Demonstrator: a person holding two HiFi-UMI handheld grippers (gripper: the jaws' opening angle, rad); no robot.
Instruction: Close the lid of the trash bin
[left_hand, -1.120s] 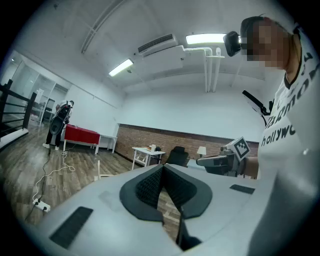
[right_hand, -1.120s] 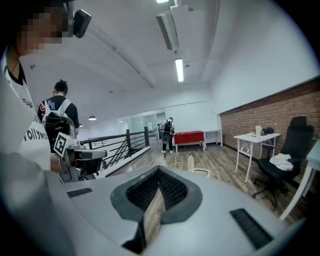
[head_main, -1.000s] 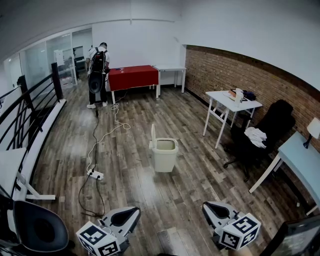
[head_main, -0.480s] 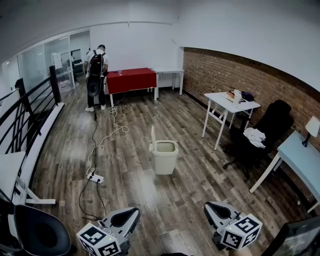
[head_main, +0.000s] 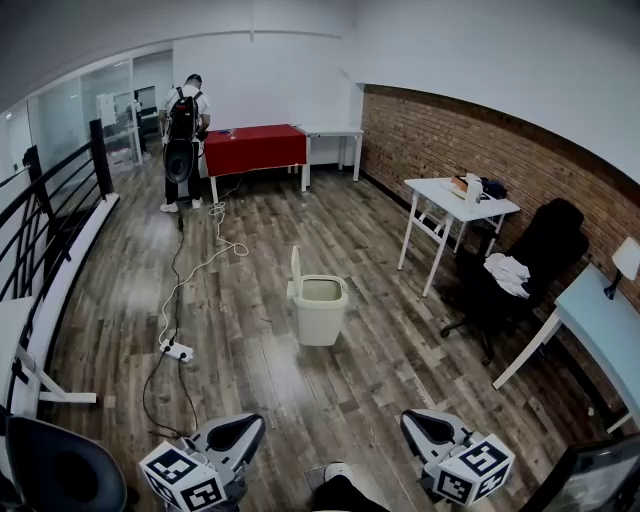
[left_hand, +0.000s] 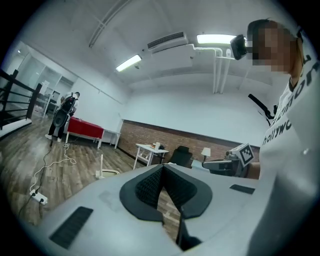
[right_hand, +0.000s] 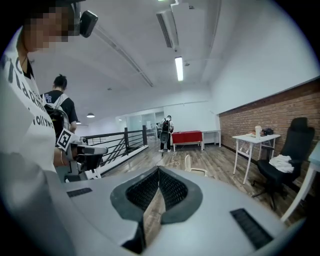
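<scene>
Well apart from the trash bin (head_main: 322, 318) for now: out in the middle of the wooden floor (head_main: 270, 370), open, with lid (head_main: 296, 268) upright on the rim's left side. Carrying left hand-held gripper (head_main: 250, 425) and right hand-held gripper (head_main: 412, 422) low in front, both with jaws pressed together on nothing. Probably the approach step. To do it well: walk straight in, steering right of the cable (head_main: 178, 290) on the floor; stop with the bin in easy reach; set one closed tip against the lid's outer face near its top edge; push gently toward the opening, easing down rather than slamming or tipping the light bin
</scene>
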